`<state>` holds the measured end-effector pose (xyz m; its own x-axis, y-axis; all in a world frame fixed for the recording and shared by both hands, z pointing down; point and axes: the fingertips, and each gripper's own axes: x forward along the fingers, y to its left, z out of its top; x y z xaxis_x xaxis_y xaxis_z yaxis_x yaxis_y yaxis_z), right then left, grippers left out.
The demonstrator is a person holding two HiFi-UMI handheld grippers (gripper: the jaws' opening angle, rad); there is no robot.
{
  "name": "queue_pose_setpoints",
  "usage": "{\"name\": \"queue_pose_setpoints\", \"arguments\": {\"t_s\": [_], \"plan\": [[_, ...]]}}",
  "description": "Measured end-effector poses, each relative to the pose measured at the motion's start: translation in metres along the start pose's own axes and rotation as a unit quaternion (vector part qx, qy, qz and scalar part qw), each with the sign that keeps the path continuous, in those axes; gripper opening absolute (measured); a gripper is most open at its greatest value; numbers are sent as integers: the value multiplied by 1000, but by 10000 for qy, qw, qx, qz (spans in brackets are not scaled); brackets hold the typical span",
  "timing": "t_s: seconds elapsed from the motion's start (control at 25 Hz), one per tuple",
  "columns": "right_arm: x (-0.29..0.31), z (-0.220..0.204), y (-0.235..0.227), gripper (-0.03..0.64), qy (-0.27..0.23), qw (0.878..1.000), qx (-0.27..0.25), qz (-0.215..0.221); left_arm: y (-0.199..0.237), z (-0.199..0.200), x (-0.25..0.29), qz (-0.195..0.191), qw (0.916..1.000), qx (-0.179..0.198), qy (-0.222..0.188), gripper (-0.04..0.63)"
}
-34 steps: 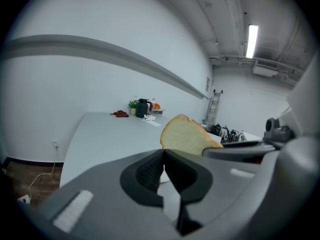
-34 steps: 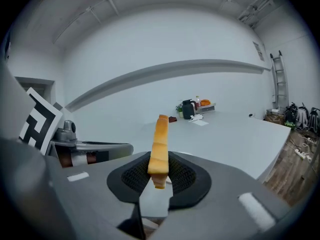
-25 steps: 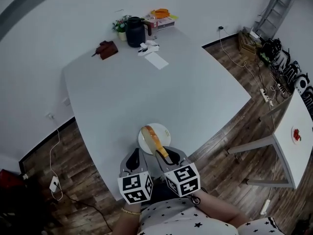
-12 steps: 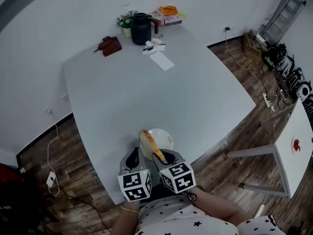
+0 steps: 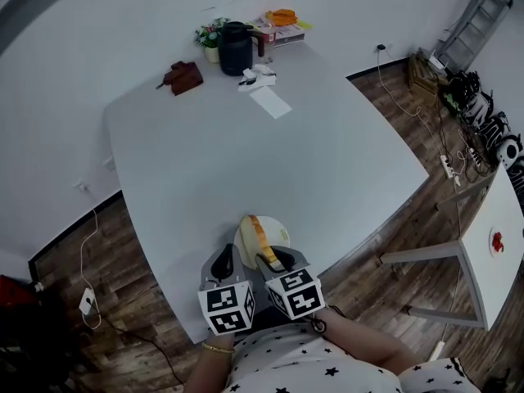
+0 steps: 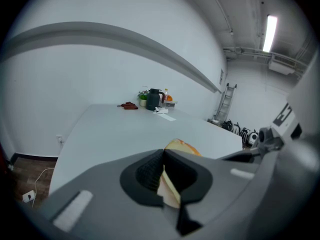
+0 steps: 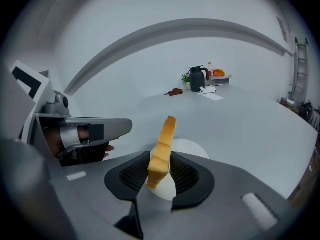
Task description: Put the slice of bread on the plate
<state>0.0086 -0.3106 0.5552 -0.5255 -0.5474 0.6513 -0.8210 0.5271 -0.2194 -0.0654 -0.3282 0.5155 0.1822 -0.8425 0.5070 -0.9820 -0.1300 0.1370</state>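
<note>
A round white plate [image 5: 280, 232] sat at the near edge of the broad grey table [image 5: 246, 162], with a golden slice of bread [image 5: 259, 234] standing on edge over it between the opening jaws of the right gripper [image 5: 273, 257], and the left gripper [image 5: 223, 259] just beside, at the plate's left. At the far end, well apart, a dark jug [image 5: 235, 49] stood between a small potted plant [image 5: 209, 37] on its left and stacked boxes [image 5: 281, 29] on its right, a small brown object [image 5: 182, 77] farther left and a white paper sheet [image 5: 271, 102] nearer.

The head view looks steeply down over the white round plate [image 5: 278, 229] at the pale grey table's [image 5: 246, 137] near edge. Both gripper views sit low there, facing the far black jug [image 5: 235, 49] that all three share.
</note>
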Motion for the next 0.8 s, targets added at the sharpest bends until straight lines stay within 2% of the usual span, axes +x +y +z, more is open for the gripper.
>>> {"name": "queue_pose_setpoints", "arguments": {"t_s": [0.16, 0.28, 0.52, 0.8], "plan": [[-2, 1, -9, 198, 3, 9996, -164, -224, -6, 3, 1, -80, 10000, 54, -4, 8], [-6, 5, -18, 231, -155, 9987, -201, -437, -8, 5, 1, -130, 9999, 74, -26, 8], [-16, 11, -34, 236, -373, 9967, -116, -717, -13, 5, 1, -202, 9997, 99, -25, 8], [-21, 18, -32, 235, -547, 9956, -117, -755, -14, 6, -3, -244, 9996, 121, -38, 8]]}}
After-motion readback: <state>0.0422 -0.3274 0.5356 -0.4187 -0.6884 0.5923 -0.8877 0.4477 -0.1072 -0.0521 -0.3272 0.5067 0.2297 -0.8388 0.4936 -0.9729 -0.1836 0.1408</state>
